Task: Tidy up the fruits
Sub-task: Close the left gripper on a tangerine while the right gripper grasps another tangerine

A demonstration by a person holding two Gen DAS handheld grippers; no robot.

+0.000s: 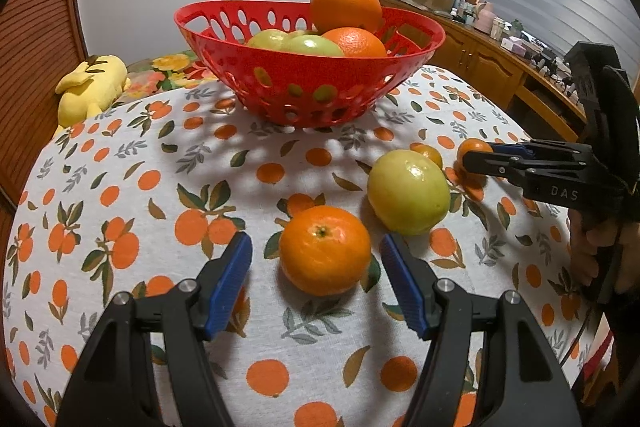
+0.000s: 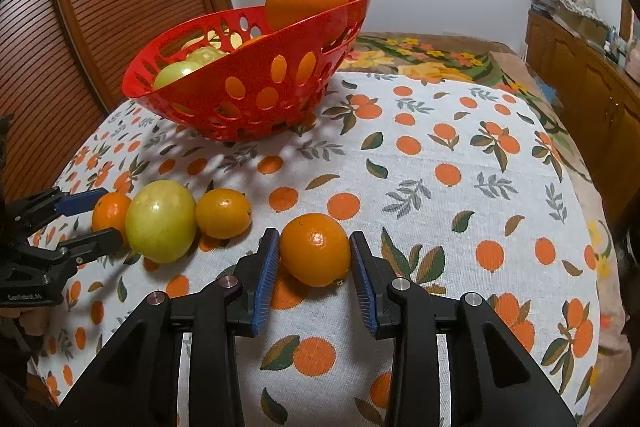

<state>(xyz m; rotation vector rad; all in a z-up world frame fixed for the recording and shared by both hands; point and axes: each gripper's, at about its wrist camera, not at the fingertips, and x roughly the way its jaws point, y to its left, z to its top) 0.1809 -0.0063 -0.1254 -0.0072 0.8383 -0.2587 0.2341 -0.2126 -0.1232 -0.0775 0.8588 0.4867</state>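
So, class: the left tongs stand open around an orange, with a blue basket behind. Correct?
No: the basket is red, not blue, as the left wrist view shows. The left tongs do stand open around the orange, basket behind.

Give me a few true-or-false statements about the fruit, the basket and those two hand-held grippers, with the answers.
1. The red basket already holds fruit. True.
2. Four fruits lie on the tablecloth. True.
3. The right hand-held gripper stands open over bare cloth. False: its pads press on a small orange.
4. The left hand-held gripper is clamped on the green apple. False: it is open, with a mandarin between its pads and a gap on each side; the green apple lies beside it.
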